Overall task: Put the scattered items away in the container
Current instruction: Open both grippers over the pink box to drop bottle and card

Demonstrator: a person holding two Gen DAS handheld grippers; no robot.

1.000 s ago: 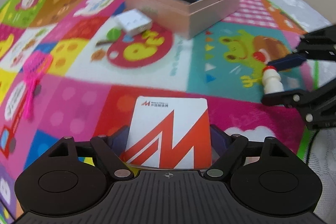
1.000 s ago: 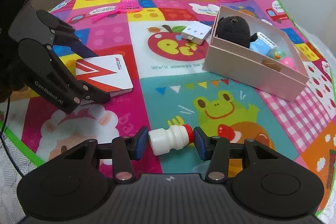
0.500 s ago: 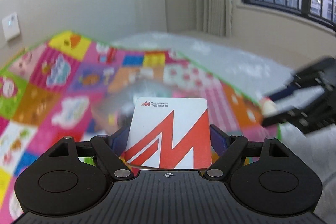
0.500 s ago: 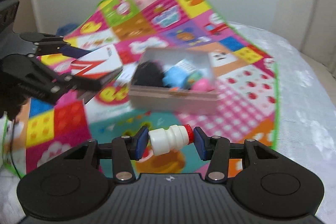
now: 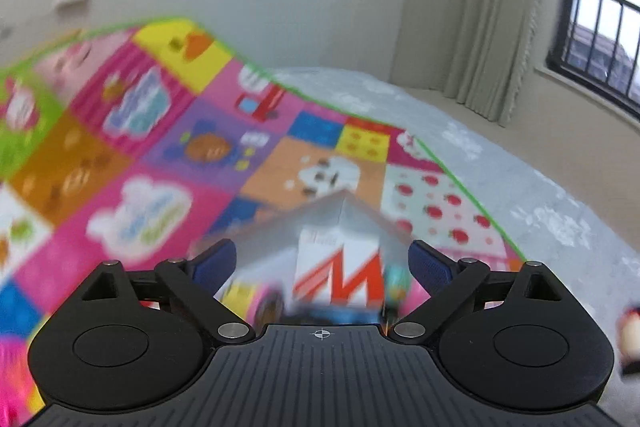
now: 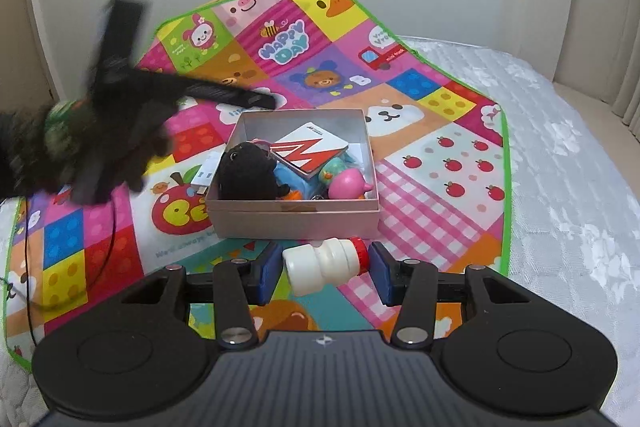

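The pink-beige box [image 6: 296, 215] sits in the middle of the play mat. A white card with a red M [image 6: 308, 151] lies tilted inside it on the other toys. In the left wrist view that card [image 5: 340, 275] shows blurred below my left gripper [image 5: 322, 255]. The jaws are opening and stand wide of the card, touching nothing. The right wrist view shows one of the left gripper's fingers [image 6: 240, 95] blurred, over the box's far left corner. My right gripper [image 6: 325, 265] is shut on a small white bottle with a red cap [image 6: 316, 265], held sideways just short of the box's near wall.
The box also holds a black plush [image 6: 248, 171], a pink toy [image 6: 348, 185] and blue items. A small white block [image 6: 204, 175] lies on the colourful mat [image 6: 440, 163] against the box's left side. White bedding [image 6: 560, 167] surrounds the mat; a thin cable [image 6: 28, 267] runs at left.
My left gripper carried the card up over the box, spread its jaws and let the card drop in. My right gripper rose with the bottle and drew closer to the box.
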